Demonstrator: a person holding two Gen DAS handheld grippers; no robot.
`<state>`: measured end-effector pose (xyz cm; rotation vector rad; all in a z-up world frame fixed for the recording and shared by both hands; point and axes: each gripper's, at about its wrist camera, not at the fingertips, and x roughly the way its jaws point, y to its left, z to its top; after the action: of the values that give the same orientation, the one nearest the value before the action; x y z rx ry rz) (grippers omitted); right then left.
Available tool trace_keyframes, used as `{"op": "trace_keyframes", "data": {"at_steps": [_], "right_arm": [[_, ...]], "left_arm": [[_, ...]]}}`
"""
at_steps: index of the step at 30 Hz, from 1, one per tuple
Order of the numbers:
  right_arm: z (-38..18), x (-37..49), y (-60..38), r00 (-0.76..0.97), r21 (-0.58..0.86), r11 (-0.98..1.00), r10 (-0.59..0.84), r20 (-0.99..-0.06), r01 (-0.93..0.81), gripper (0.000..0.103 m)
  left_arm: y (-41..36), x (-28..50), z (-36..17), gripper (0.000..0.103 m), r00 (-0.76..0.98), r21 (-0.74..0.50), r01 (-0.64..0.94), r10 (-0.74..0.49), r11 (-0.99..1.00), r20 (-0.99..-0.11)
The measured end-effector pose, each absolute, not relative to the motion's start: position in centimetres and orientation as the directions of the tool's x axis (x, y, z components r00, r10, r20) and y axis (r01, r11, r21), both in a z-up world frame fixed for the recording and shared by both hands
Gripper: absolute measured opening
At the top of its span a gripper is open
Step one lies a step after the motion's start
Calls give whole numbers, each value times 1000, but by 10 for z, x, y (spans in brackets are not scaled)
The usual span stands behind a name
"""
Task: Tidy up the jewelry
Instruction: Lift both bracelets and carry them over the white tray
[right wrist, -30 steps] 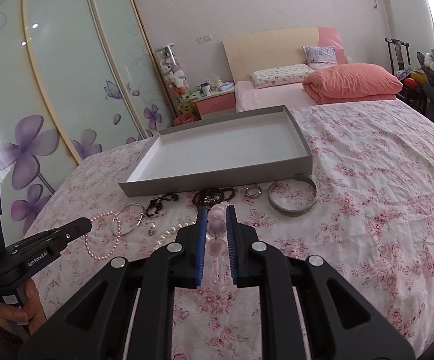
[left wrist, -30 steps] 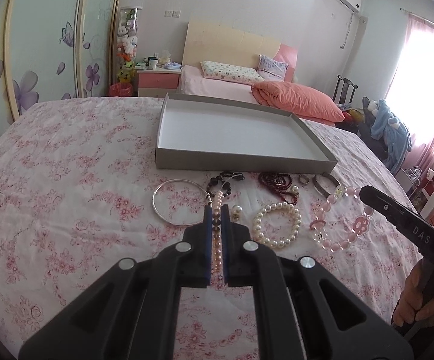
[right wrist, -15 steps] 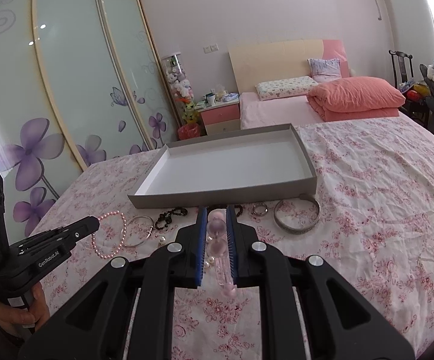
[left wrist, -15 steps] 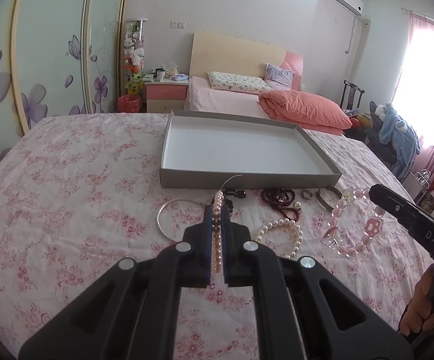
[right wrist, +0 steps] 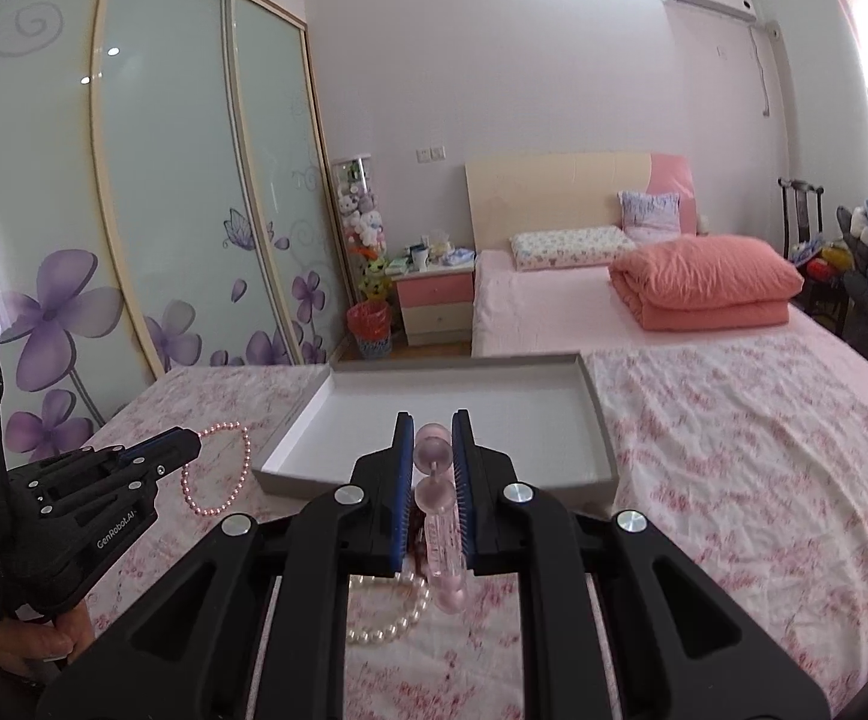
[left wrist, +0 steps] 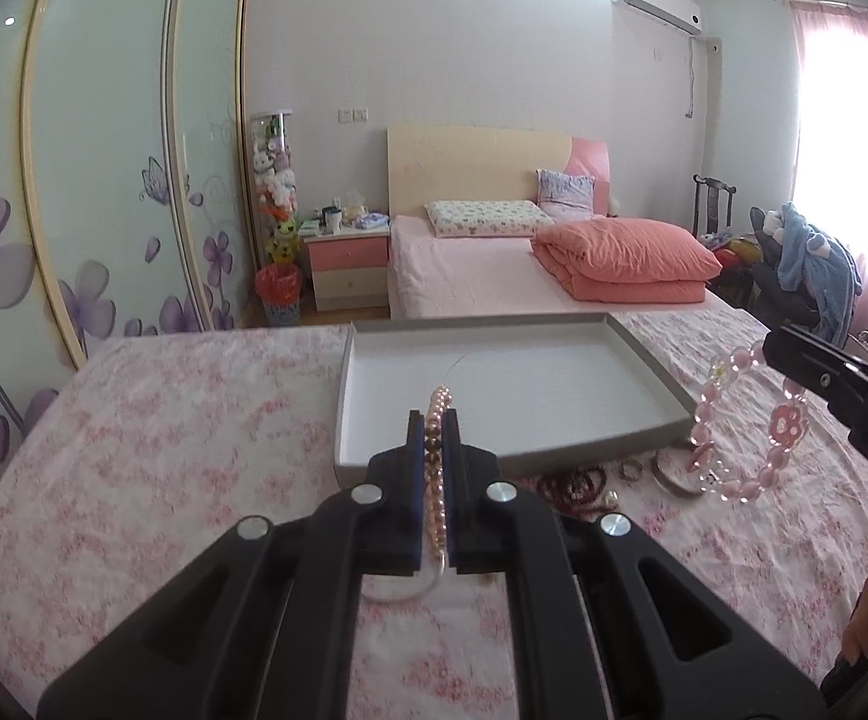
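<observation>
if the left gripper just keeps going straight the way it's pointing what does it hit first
Probably the grey tray. The left gripper, shut on a pink pearl bracelet, points over the tray's near wall at its white floor. Depth is hard to judge.

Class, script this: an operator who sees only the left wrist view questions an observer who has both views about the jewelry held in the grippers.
Operator: My pink pearl strand looks edge-on. What shape is it?
Observer: The pink pearl strand hangs from the left gripper as an open loop.
Operator: Is anything lying under the right gripper?
Observer: A white pearl bracelet lies on the bedspread just below the right gripper, whose jaws hold the pink bead bracelet.
</observation>
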<state>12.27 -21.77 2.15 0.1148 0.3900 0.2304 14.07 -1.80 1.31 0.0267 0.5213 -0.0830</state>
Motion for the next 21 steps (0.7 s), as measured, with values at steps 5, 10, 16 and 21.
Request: {"op": "trace_keyframes", "data": {"at_steps": [5, 10, 16, 21], "right_arm": [[33, 145, -221, 919, 150, 971, 226, -322, -186, 14], [33, 174, -226, 927, 163, 972, 211, -311, -166, 14], [20, 220, -229, 909, 189, 970, 213, -359, -153, 14], [2, 264, -229, 877, 229, 964, 226, -423, -138, 14]], "left_arm": [[-20, 165, 23, 7, 882, 6, 70, -59, 998, -467], [-21, 203, 21, 7, 880, -18, 49, -52, 999, -473], [-23, 248, 8, 7, 864, -27, 53, -60, 998, -499], [-27, 286, -8, 7, 850, -11, 54, -52, 998, -524]]}}
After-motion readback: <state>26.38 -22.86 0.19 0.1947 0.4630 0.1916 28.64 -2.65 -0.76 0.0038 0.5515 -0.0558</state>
